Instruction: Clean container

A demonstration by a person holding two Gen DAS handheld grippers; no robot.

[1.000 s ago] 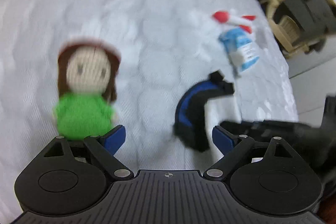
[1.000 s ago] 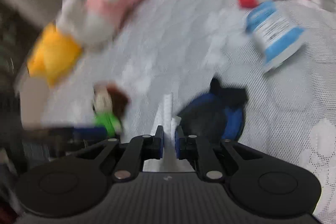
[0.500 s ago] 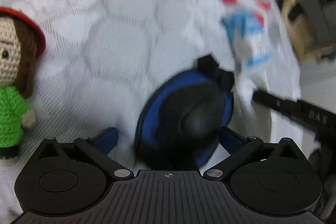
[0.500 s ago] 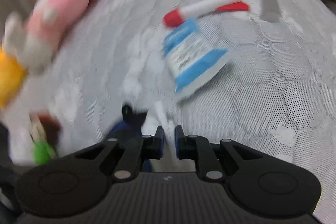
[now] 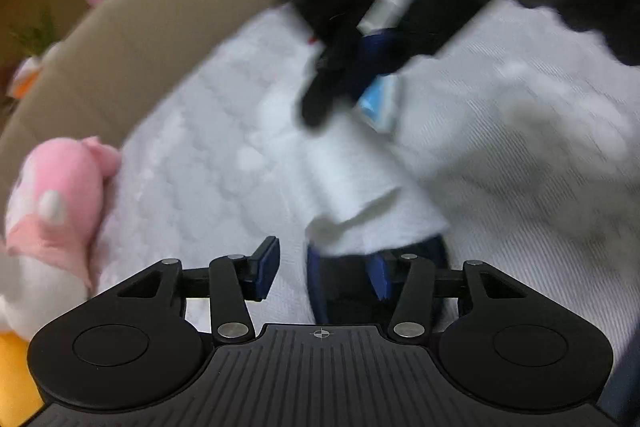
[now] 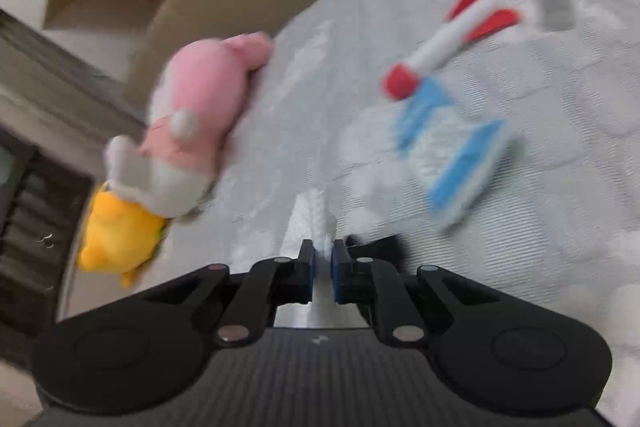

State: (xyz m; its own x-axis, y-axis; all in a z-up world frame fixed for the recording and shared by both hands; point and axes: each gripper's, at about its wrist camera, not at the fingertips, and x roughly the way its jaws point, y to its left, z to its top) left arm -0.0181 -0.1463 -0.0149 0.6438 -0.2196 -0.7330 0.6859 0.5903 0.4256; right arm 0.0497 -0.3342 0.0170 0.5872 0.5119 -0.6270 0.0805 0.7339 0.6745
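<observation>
My left gripper point(image 5: 324, 273) is narrowed around a blue-rimmed black container point(image 5: 320, 291); its rim sits between the fingers, the right finger inside it, so the grip looks like a hold. A white cloth point(image 5: 360, 203) covers the container's top. My right gripper point(image 6: 322, 269) is shut on that white cloth point(image 6: 308, 219); it shows in the left wrist view as a dark blurred shape point(image 5: 336, 75) above the cloth. A black part of the container point(image 6: 376, 243) peeks out just right of the right fingers.
A pink and white plush point(image 6: 188, 123) and a yellow plush point(image 6: 116, 239) lie at the left on the white textured cover point(image 6: 560, 227). A blue and white packet point(image 6: 452, 155) and a red and white toy point(image 6: 452, 43) lie right. A cardboard box wall point(image 5: 152, 27) stands behind.
The left gripper has narrowed around the container and swung towards the box. The right gripper has brought the cloth over the container. The green doll has left the left view.
</observation>
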